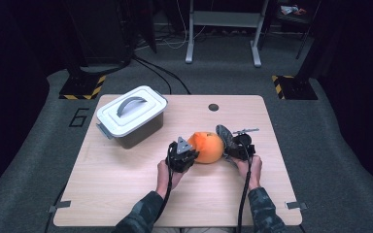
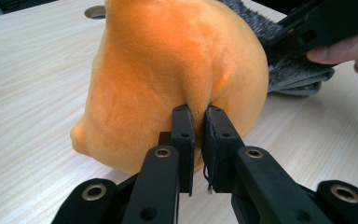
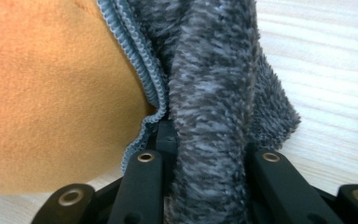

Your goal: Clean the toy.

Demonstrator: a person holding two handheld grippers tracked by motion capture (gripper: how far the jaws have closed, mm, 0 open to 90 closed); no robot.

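We see a plump orange plush (image 1: 207,146) with grey fuzzy fabric (image 1: 225,134), mid-table. Our left gripper (image 2: 198,122) pinches a fold of orange pile; our right gripper (image 3: 205,140) clamps the grey fabric. No readable writing.

From my seat, the right gripper (image 3: 205,154) buries its jaws in the grey cloth (image 3: 214,93), so I cannot see how far apart they stand. In the right gripper view the orange toy (image 3: 51,93) runs off the top and left edges. In the left gripper view the toy's top is cut off, and the fold between the left gripper (image 2: 198,126) jaws hides behind them. What the box (image 1: 131,115) on the tabletop (image 1: 126,189) holds, its lid conceals.
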